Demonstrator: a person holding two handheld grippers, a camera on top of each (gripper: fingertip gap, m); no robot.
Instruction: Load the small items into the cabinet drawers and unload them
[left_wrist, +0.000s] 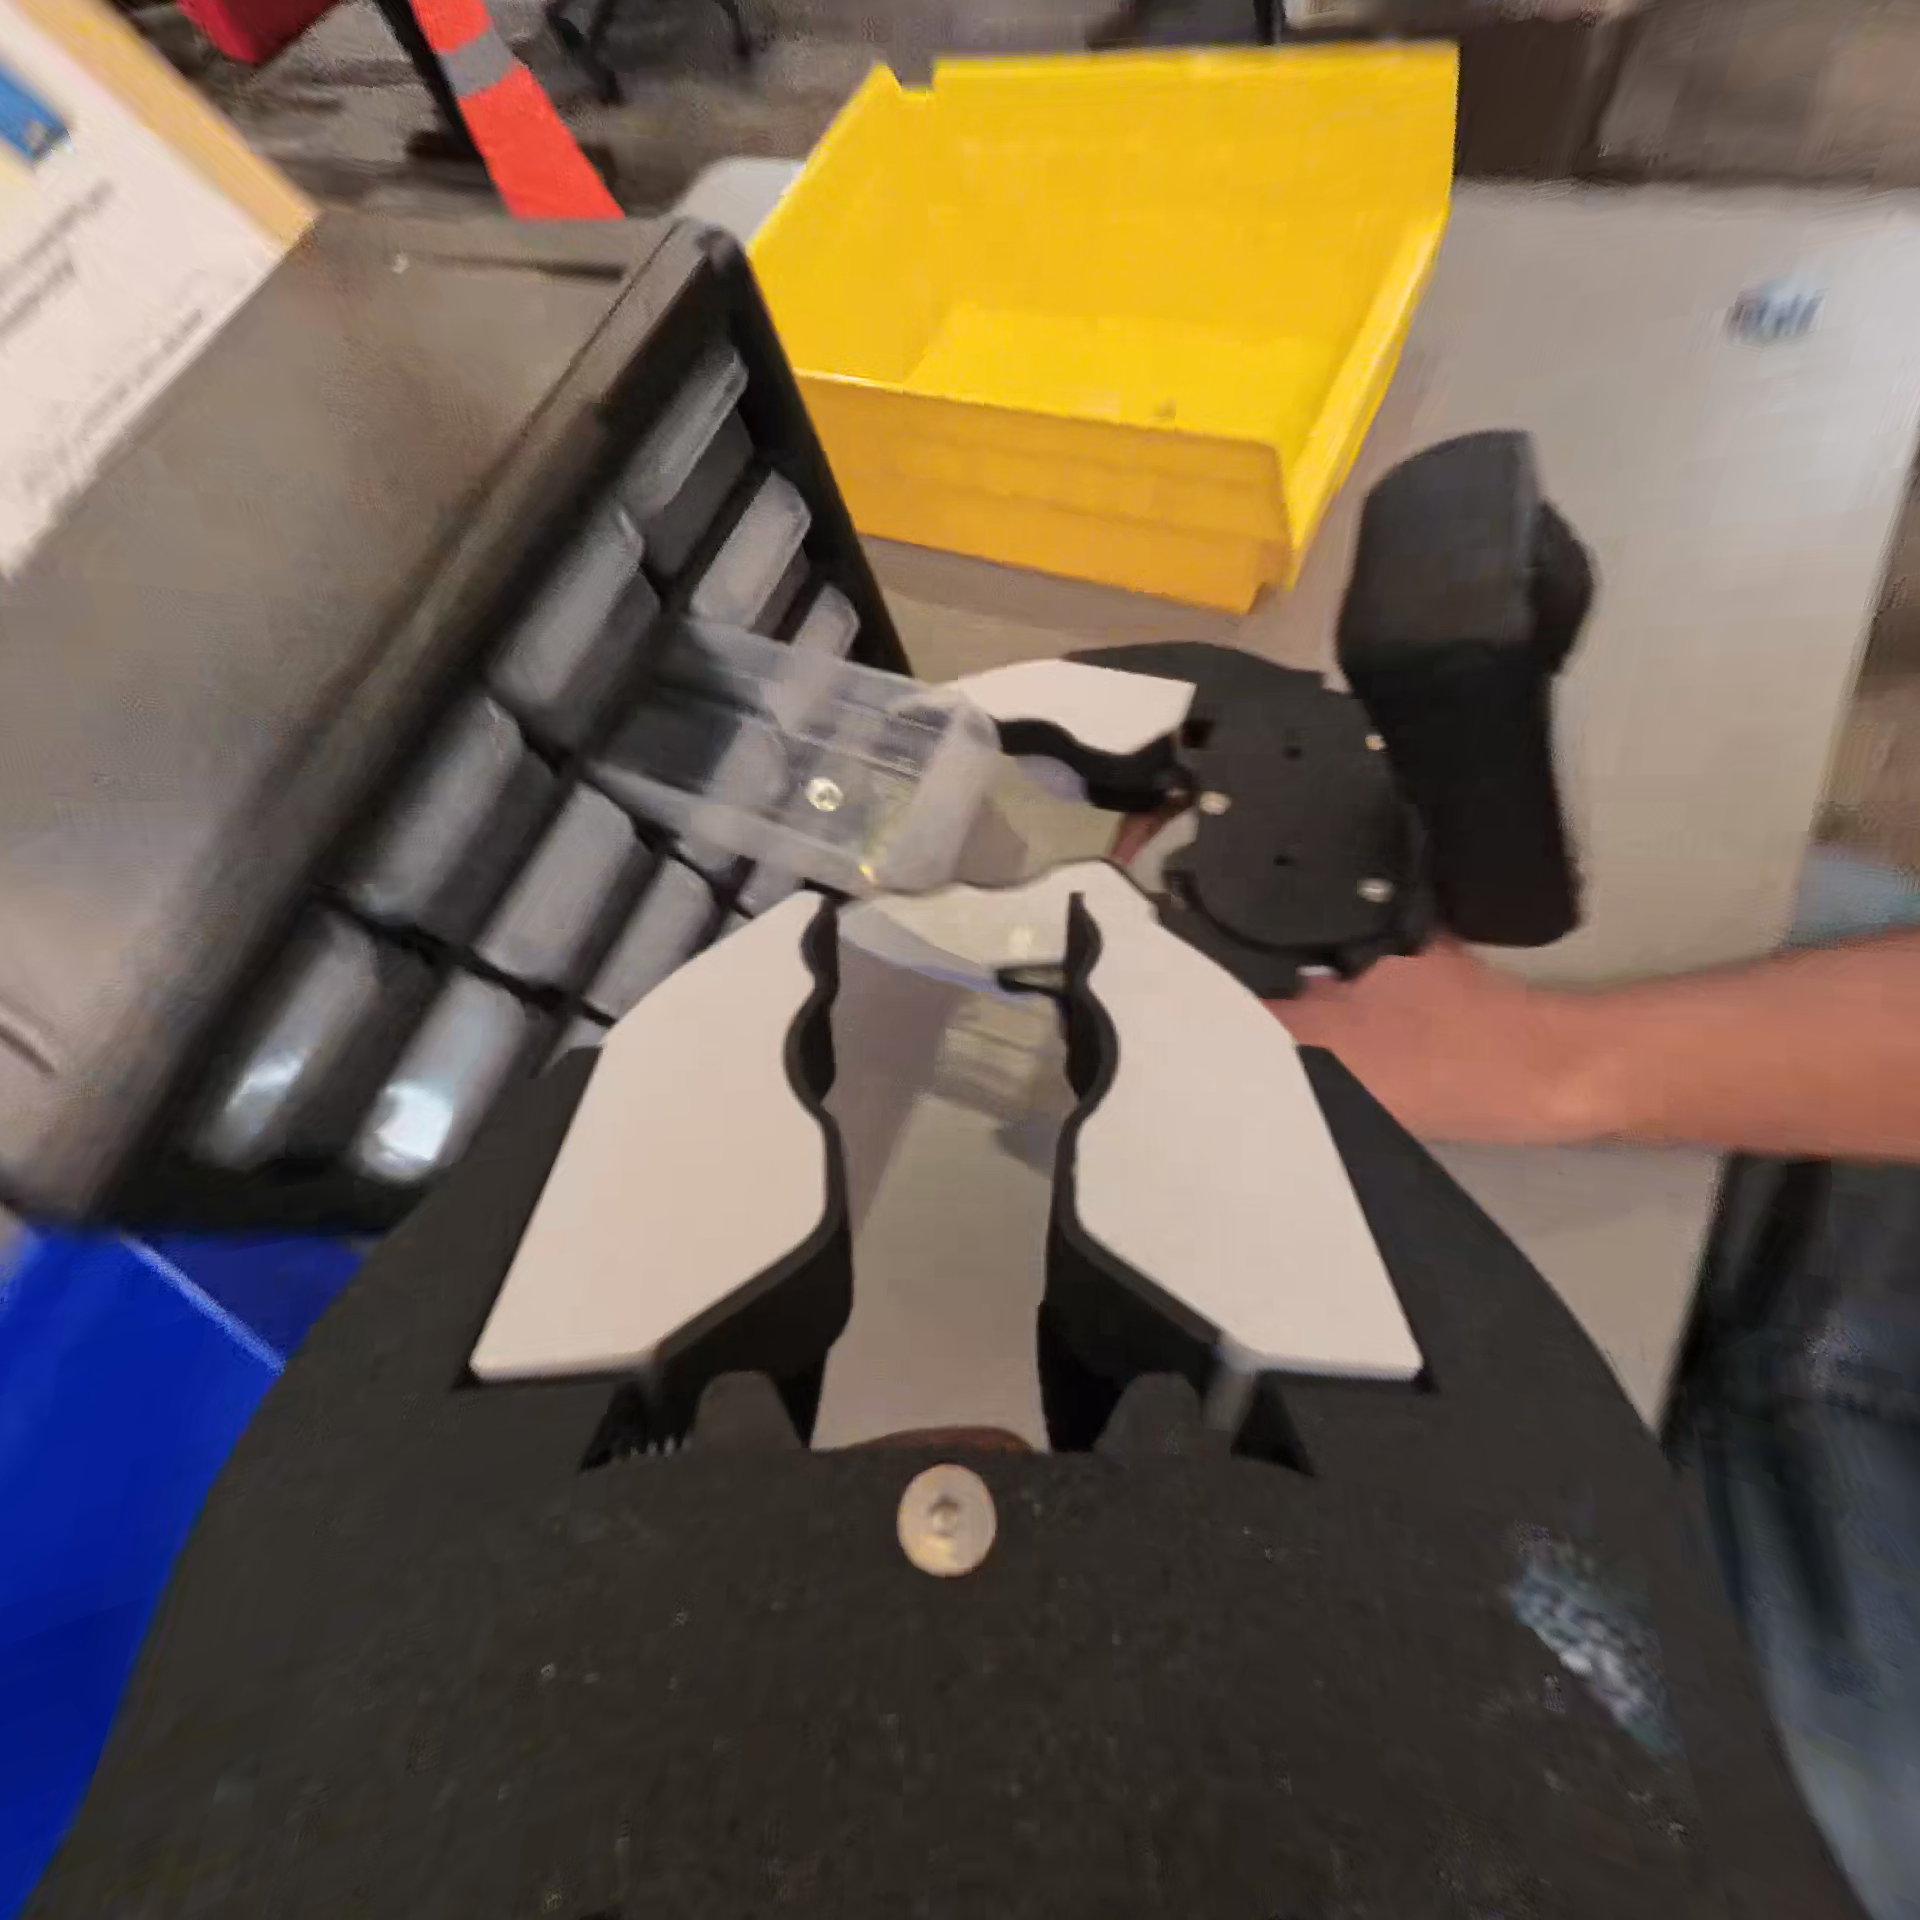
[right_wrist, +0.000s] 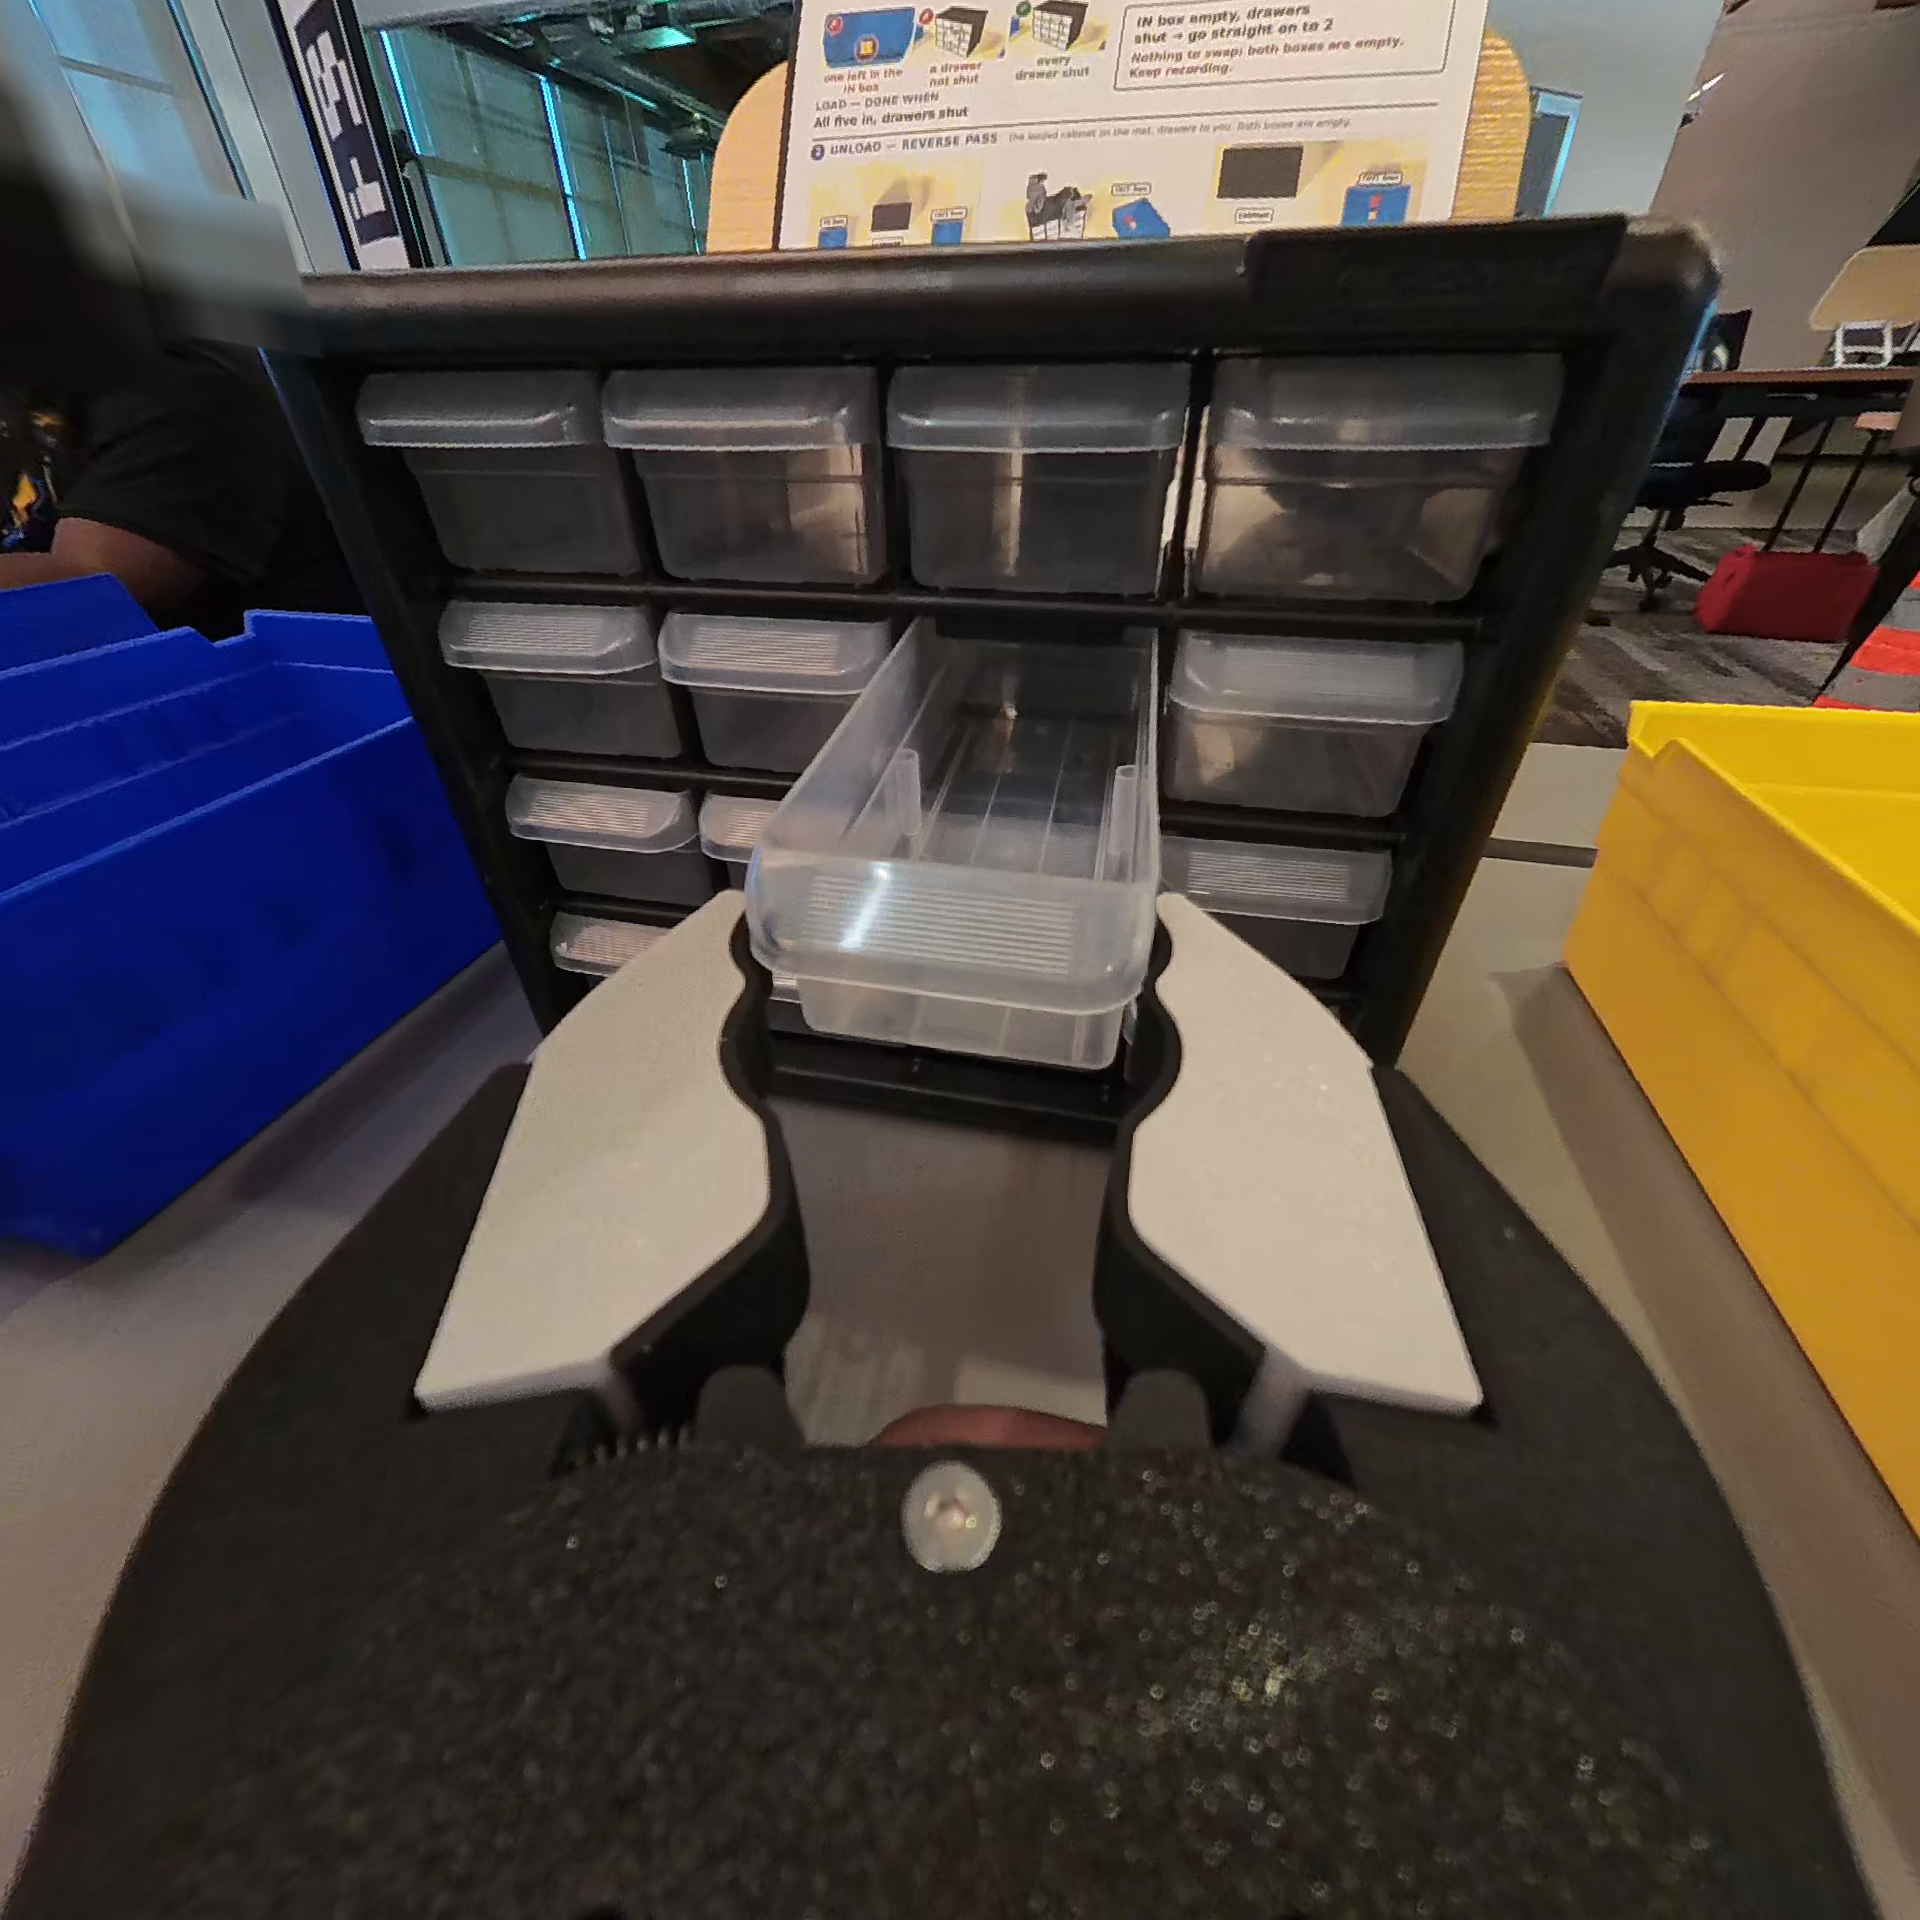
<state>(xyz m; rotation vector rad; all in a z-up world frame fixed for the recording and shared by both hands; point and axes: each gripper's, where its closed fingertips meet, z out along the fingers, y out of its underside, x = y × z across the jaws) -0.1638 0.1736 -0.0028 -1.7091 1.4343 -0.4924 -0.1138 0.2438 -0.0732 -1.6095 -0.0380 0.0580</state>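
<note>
A black cabinet (right_wrist: 987, 301) of several clear drawers stands on the table, and it also shows in the left wrist view (left_wrist: 312, 571). One clear drawer (right_wrist: 956, 831) in the second row is pulled far out. My right gripper (right_wrist: 951, 935) is shut on the drawer's front, one finger on each side. In the left wrist view the right gripper (left_wrist: 940, 790) holds that drawer (left_wrist: 790, 727), and a small round silvery piece (left_wrist: 824, 795) shows in it. My left gripper (left_wrist: 951, 925) is open and empty, just in front of the drawer and the right gripper.
A yellow bin (right_wrist: 1766, 987) stands right of the cabinet and looks empty in the left wrist view (left_wrist: 1091, 416). A blue bin (right_wrist: 208, 883) stands on its left (left_wrist: 125, 1455). A printed sheet (right_wrist: 1122, 125) stands behind. A hand (left_wrist: 1507, 1049) holds the right gripper. The black cabinet (right_wrist: 987, 301) sits 10 cm or so from the ends of my right fingers. My left wrist view (left_wrist: 508, 571) looks at it from another angle.
</note>
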